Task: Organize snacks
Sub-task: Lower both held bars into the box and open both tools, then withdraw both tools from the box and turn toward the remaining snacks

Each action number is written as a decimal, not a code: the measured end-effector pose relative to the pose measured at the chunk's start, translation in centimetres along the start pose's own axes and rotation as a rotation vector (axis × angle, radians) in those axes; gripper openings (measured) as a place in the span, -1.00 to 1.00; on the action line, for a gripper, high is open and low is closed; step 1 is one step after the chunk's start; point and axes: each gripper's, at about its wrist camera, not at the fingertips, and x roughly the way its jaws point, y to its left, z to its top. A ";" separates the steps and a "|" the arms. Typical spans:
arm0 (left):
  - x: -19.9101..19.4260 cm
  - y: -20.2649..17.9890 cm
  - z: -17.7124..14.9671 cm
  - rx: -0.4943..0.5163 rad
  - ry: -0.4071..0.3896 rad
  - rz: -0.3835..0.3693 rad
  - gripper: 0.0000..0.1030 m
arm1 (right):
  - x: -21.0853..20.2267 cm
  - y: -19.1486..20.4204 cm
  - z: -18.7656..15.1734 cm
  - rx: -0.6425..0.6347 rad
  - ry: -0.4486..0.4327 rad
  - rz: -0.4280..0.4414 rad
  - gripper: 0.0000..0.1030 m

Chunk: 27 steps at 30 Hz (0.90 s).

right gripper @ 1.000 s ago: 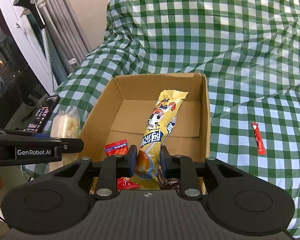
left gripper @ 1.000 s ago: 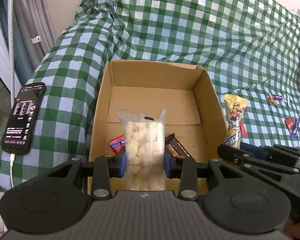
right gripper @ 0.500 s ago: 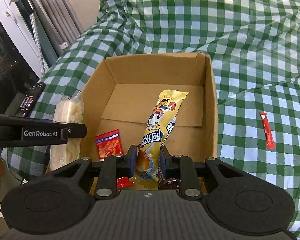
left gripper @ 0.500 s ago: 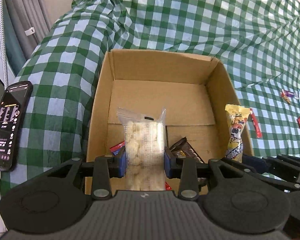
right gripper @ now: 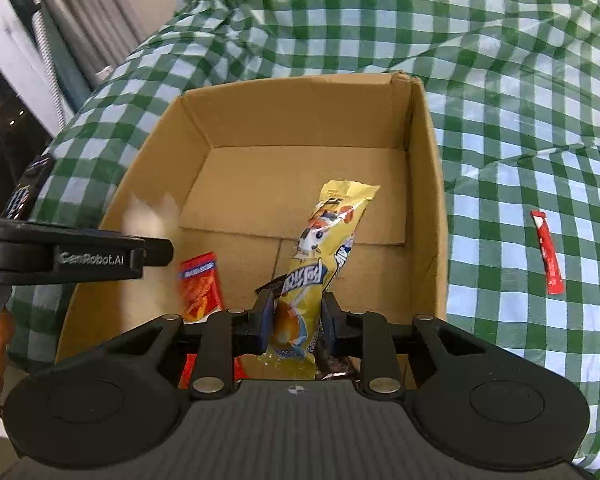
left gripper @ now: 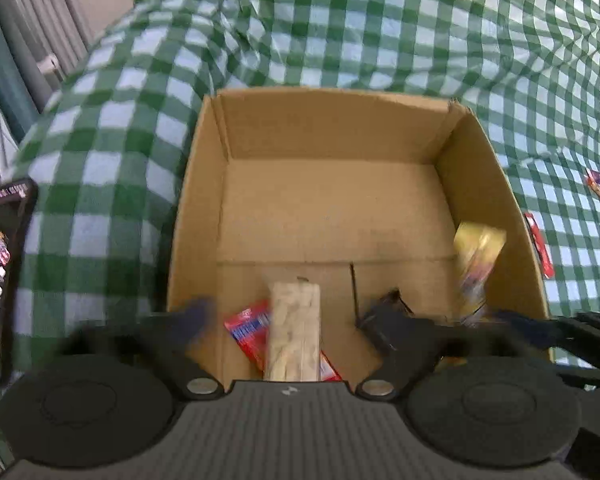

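An open cardboard box [left gripper: 332,128] sits on a green checked cloth; it also shows in the right wrist view [right gripper: 300,92]. My left gripper [left gripper: 296,320] is open over the box's near edge, its fingers blurred. The clear bag of pale puffs [left gripper: 294,336] lies loose between them inside the box, over a red packet [left gripper: 246,330]. My right gripper [right gripper: 296,316] is shut on a long yellow snack packet [right gripper: 320,260] and holds it over the box's near right part. A red-orange packet [right gripper: 200,286] and a dark wrapper [left gripper: 384,316] lie on the box floor.
A black phone [left gripper: 0,272] lies on the cloth left of the box. A red stick packet [right gripper: 548,252] lies on the cloth right of the box, with small wrapped sweets [left gripper: 598,182] farther right. Curtains and a window frame stand at the far left.
My left gripper has opened and the puff bag has dropped into the box. Both grippers have moved forward over the box. The right gripper still holds the yellow packet.
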 end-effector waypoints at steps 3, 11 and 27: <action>-0.1 -0.2 -0.1 0.023 -0.021 0.039 0.99 | 0.2 -0.3 0.4 0.023 0.006 -0.021 0.61; -2.5 -0.1 -2.6 0.038 0.002 0.047 0.99 | -2.6 0.1 -0.9 0.016 -0.030 -0.034 0.73; -13.0 -0.5 -9.6 0.041 -0.107 0.107 0.99 | -12.6 3.0 -7.1 -0.040 -0.158 -0.020 0.93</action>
